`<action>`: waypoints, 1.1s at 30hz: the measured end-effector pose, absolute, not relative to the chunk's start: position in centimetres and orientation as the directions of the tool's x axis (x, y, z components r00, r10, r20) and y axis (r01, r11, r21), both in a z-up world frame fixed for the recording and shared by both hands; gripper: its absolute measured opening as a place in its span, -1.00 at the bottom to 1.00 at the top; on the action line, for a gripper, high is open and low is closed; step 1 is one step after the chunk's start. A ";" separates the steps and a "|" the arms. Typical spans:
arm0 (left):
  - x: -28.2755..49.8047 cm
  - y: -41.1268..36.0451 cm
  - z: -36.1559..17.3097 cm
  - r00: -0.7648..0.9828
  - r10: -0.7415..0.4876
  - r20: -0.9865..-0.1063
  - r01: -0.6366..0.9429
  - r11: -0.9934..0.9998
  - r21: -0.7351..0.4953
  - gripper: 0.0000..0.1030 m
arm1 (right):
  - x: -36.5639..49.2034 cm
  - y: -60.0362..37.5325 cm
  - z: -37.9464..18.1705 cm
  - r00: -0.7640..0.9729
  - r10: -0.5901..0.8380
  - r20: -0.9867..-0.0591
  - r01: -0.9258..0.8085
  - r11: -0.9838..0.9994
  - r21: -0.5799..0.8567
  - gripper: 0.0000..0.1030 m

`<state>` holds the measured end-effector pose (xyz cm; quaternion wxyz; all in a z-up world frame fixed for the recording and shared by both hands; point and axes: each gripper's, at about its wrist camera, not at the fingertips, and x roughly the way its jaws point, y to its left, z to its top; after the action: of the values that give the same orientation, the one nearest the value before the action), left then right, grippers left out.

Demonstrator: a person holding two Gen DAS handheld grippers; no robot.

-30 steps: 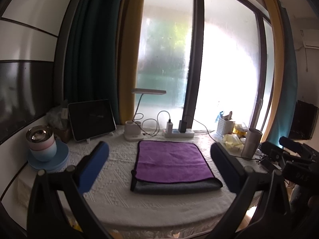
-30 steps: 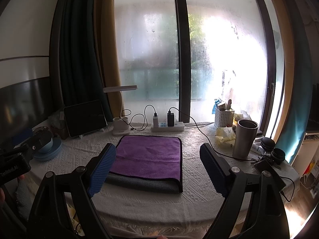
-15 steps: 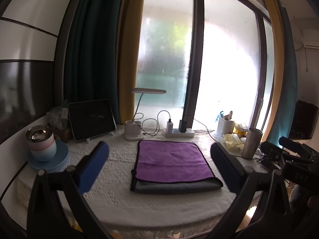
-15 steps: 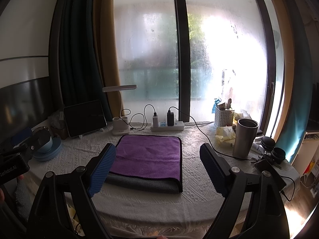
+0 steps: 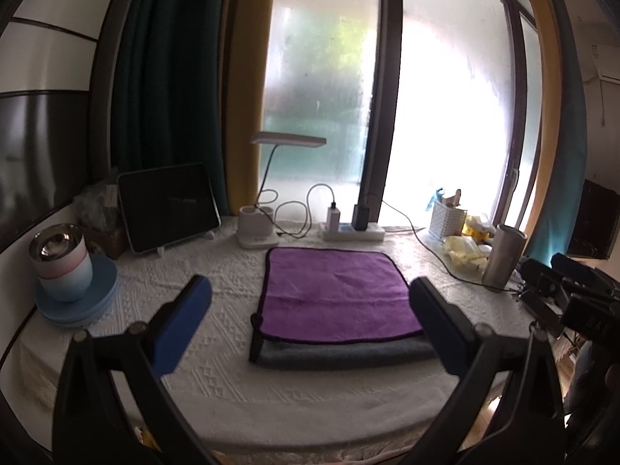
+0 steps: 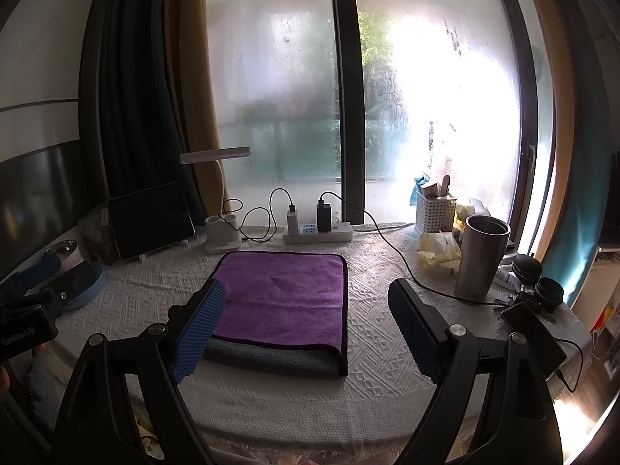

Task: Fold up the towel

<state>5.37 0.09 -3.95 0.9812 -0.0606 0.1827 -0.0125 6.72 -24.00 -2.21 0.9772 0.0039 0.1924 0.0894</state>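
A purple towel [image 5: 333, 290] with a grey underside lies folded flat on the white tablecloth [image 5: 217, 310], its grey layer showing along the near edge. It also shows in the right wrist view [image 6: 283, 294]. My left gripper [image 5: 310, 302] is open and empty, held above the table's near edge, short of the towel. My right gripper [image 6: 306, 306] is open and empty too, held back from the towel's near edge. The right gripper's body shows at the right of the left wrist view [image 5: 573, 294], the left one's at the left of the right wrist view [image 6: 27, 310].
A tablet [image 5: 166, 209], desk lamp [image 5: 259, 228] and power strip [image 5: 352, 230] stand behind the towel. Stacked bowls on blue plates [image 5: 66, 275] are at the left. A steel tumbler [image 6: 480, 255], white basket [image 6: 434, 213], cable and phone [image 6: 534, 333] are at the right.
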 end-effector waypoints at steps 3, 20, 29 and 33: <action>7.4 0.2 -5.7 0.913 -0.046 -0.406 -0.001 0.993 -0.115 0.99 | 8.4 -24.2 -3.4 0.898 0.170 -0.407 -0.167 0.985 0.044 0.71; 17.4 2.5 -16.1 0.760 -0.025 -0.649 -0.045 0.995 -0.090 0.97 | 16.7 -25.1 -13.0 0.764 0.160 -0.625 -0.161 0.985 0.055 0.41; 19.4 2.6 -19.1 0.673 -0.037 -0.739 -0.032 0.996 -0.079 0.22 | 19.3 -24.8 -16.8 0.687 0.191 -0.701 -0.179 0.980 0.092 0.20; 20.1 2.2 -19.7 0.648 -0.039 -0.760 -0.024 0.997 -0.072 -0.05 | 20.1 -24.9 -17.9 0.659 0.209 -0.723 -0.178 0.977 0.119 0.17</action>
<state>20.09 2.17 -19.73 0.9071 -0.0377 0.4193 -0.0042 20.14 -24.91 -17.91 0.9104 0.0189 0.3993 0.1063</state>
